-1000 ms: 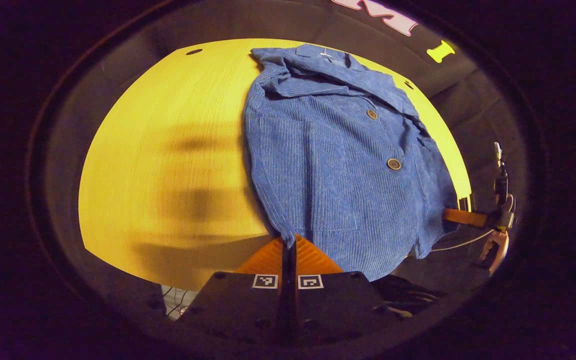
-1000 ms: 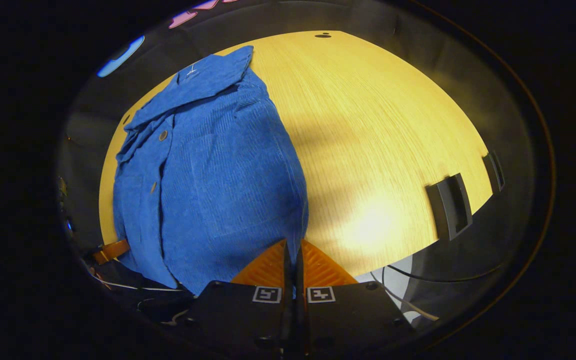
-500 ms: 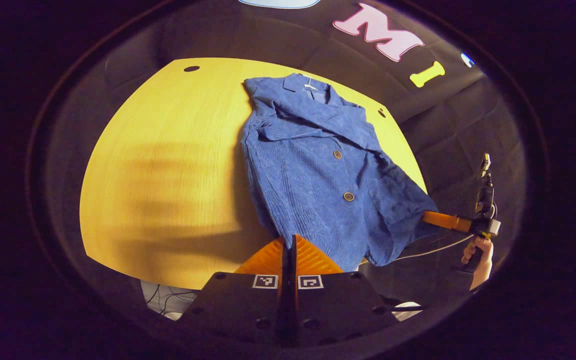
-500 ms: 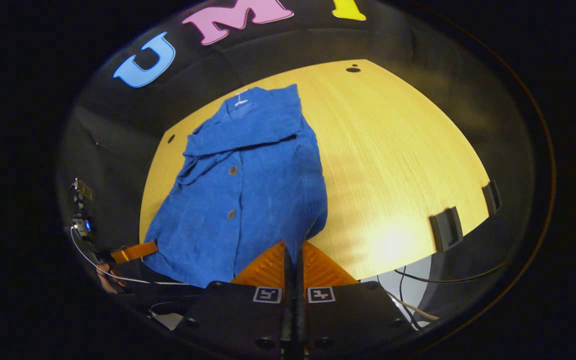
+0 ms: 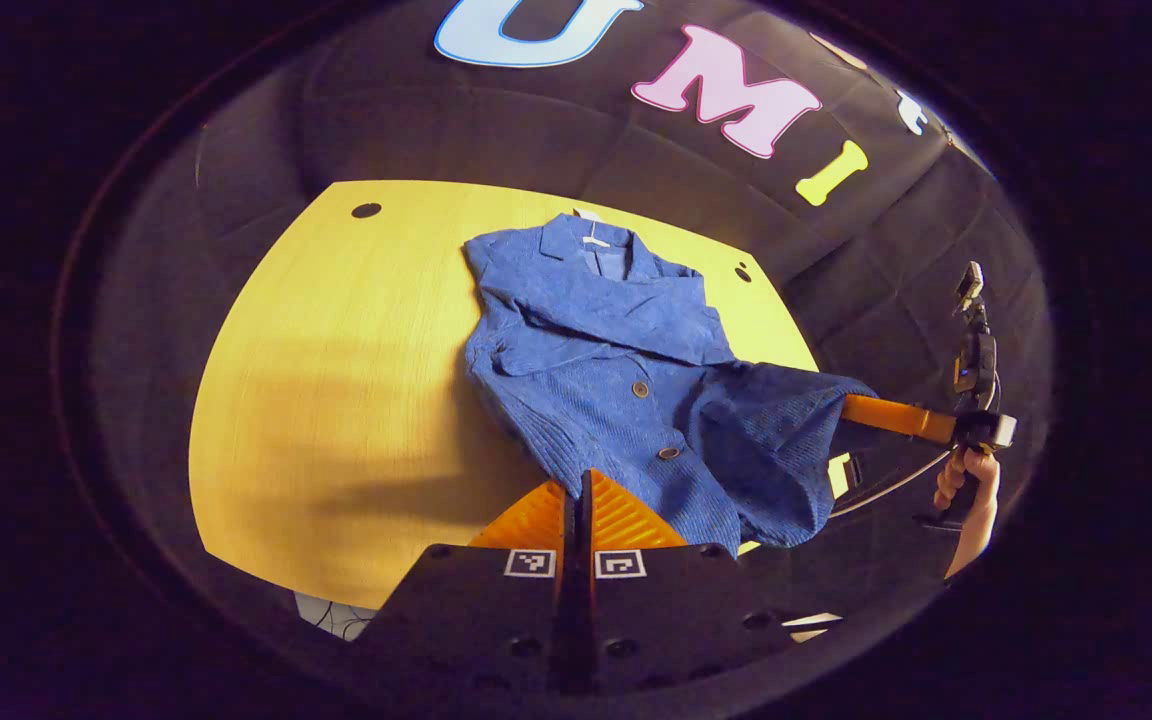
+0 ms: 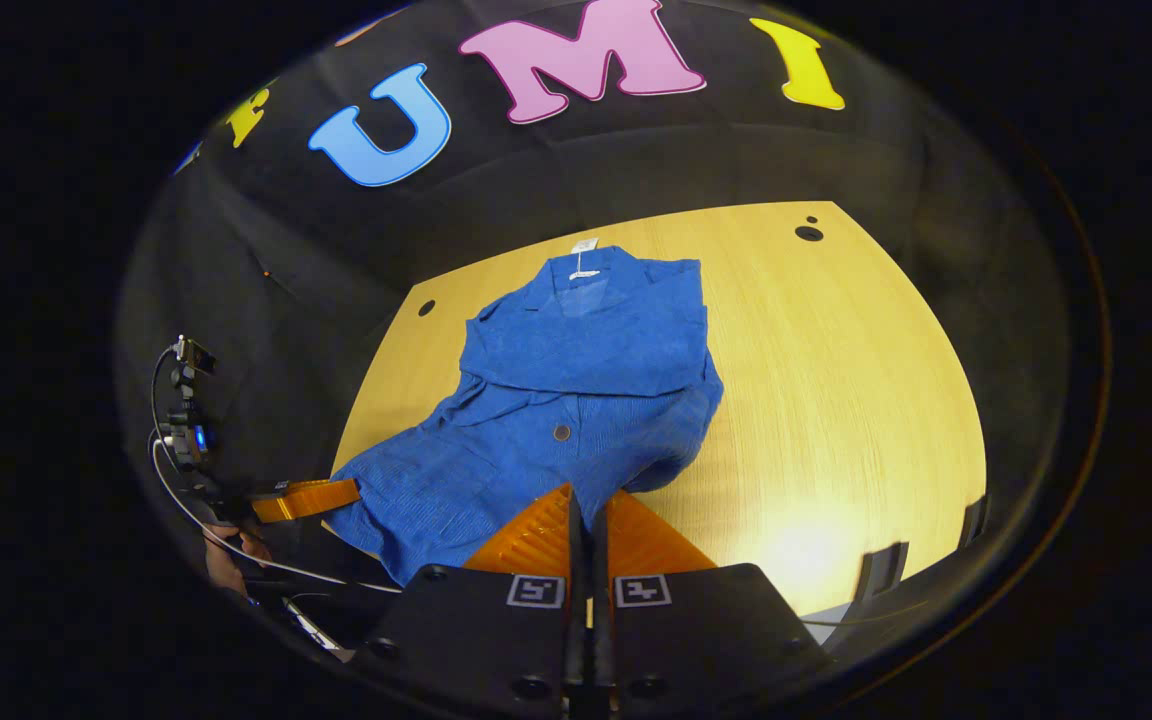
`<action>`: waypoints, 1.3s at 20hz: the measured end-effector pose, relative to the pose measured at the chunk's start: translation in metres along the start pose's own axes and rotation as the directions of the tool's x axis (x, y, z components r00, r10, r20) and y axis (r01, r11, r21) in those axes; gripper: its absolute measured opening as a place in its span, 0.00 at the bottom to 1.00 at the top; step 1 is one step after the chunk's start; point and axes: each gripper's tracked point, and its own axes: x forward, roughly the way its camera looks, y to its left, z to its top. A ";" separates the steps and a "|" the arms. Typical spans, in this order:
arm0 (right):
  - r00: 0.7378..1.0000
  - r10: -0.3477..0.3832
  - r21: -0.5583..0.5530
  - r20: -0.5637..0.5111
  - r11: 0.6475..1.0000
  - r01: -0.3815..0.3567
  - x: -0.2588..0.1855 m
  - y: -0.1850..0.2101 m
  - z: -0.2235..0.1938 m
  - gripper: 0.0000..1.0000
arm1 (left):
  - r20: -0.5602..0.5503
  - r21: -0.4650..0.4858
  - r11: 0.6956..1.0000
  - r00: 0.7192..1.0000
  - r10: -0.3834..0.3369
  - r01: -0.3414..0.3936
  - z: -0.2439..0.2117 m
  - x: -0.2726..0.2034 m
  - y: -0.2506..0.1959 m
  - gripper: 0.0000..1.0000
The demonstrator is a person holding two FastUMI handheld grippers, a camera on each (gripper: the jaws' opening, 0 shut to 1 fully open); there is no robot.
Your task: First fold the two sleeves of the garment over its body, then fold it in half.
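Sleeves already folded in; both grippers, left [image 5: 577, 490] and right [image 6: 586, 505], jaws pinching jacket [image 6: 576, 390] hem, lifted off desk [image 6: 836, 400], half-fold unfinished.

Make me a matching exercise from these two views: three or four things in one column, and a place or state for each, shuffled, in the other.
Things:
1. blue corduroy jacket
2. yellow wooden table
3. left gripper
4. white neck label

Places or states:
a. at the collar, on the far side
b. lower hem lifted off the table
c. bare wood showing beside the jacket
d. shut on the hem's corner

Pairs: 1-b, 2-c, 3-d, 4-a
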 end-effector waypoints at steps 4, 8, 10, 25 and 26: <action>0.997 0.083 -0.038 0.001 0.996 -0.083 0.016 -0.020 0.046 0.05 | 0.101 -0.117 0.991 0.992 0.077 -0.065 0.050 -0.002 -0.005 0.00; 0.993 0.115 -0.068 -0.001 0.991 -0.114 0.044 -0.059 0.103 0.04 | 0.123 -0.181 0.968 0.972 0.198 -0.174 0.094 0.018 -0.002 0.00; 0.991 0.136 -0.071 0.021 0.988 -0.134 0.062 -0.068 0.138 0.04 | 0.162 -0.225 0.959 0.964 0.213 -0.174 0.131 0.027 -0.004 0.00; 0.997 0.064 -0.032 -0.047 0.997 -0.066 0.221 -0.114 0.231 0.04 | 0.005 -0.250 0.925 0.955 0.298 -0.287 0.254 0.166 0.051 0.00; 0.997 0.056 -0.023 -0.048 0.998 -0.057 0.228 -0.117 0.238 0.04 | 0.016 -0.258 0.926 0.958 0.288 -0.274 0.260 0.171 0.055 0.00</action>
